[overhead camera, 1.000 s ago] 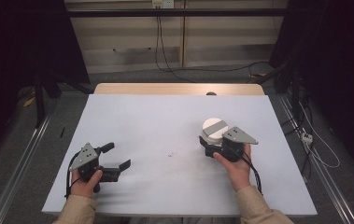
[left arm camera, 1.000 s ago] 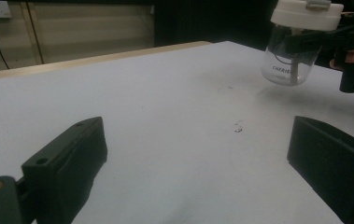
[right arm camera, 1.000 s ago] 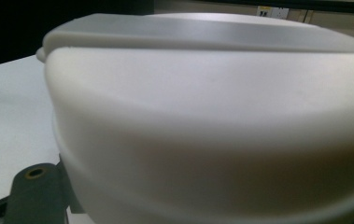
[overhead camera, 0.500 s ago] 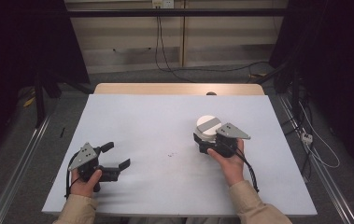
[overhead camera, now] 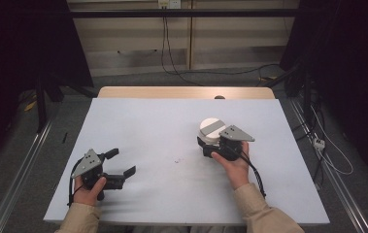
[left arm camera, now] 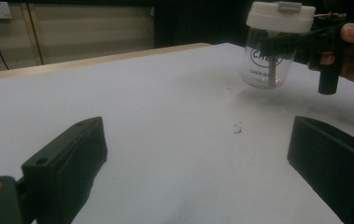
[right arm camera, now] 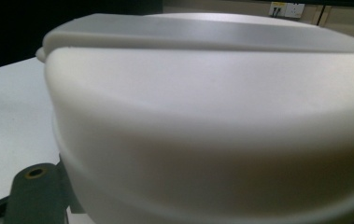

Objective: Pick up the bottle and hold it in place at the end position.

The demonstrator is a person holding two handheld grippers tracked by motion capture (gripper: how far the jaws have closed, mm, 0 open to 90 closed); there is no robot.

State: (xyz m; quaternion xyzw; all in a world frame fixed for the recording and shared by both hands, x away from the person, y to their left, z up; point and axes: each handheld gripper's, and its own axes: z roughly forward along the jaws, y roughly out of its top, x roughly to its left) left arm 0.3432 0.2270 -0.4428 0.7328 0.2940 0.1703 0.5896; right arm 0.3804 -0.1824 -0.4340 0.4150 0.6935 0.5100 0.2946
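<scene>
Big white surface (overhead camera: 138, 126), with a strip of bare wood along its far edge. Dark all around it, so hard to make out much there. Cables (overhead camera: 172, 53) hanging down the pale wall past the far edge. Metal rails on the floor beside the left and right edges.

Clear jar (left arm camera: 265, 67) with a white lid (overhead camera: 212, 129), out toward the right half of the surface, about midway between near and far edges. Held a little off the surface, with a shadow under it in the left claw view. Dark letters on the glass, partly cut off by the black jaw across it, so cannot read the whole word. Something thin and brown inside, too blurry to name. So close in the right claw view that just the lid (right arm camera: 202, 116) comes out, soft and blurry.

Right claw (overhead camera: 209, 145) closed tight on the jar just under the lid, one jaw on each side. Hand behind it, grey plate on top hiding part of the lid from above.

Left claw (overhead camera: 121, 165) near the near left corner, jaws wide apart, nothing between them, just bare surface.

Tiny dark specks (overhead camera: 176, 160) on the surface between the two claws.
</scene>
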